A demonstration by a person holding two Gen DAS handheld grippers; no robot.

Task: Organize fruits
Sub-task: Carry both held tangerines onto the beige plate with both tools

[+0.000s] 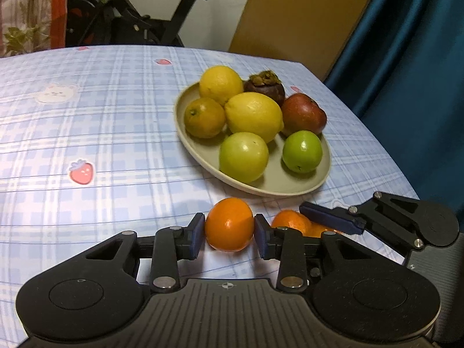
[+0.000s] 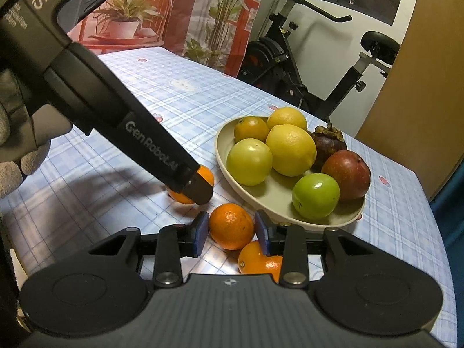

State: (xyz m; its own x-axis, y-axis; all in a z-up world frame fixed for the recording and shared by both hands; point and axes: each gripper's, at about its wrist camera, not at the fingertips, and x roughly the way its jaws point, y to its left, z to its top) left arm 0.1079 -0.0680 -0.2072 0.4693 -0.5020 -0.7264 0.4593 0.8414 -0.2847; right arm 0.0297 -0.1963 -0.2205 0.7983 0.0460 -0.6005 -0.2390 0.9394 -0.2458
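Observation:
A beige plate [image 1: 290, 185] [image 2: 269, 200] holds two lemons, an orange, two green fruits, a red apple and a mangosteen. Three oranges are off the plate, just in front of it. My left gripper [image 1: 229, 229] is shut on one orange [image 1: 229, 224], whose base looks to rest on the cloth; it also shows in the right wrist view [image 2: 207, 175]. My right gripper [image 2: 232, 229] has its pads against a second orange [image 2: 231, 226]. A third orange [image 2: 258, 258] lies under the right finger. In the left wrist view the right gripper [image 1: 330, 220] reaches in from the right.
The table has a blue checked cloth [image 1: 101, 133] with strawberry prints. Its right edge lies close past the plate. An exercise bike [image 2: 304, 66] and a blue curtain [image 1: 406, 58] stand beyond the table.

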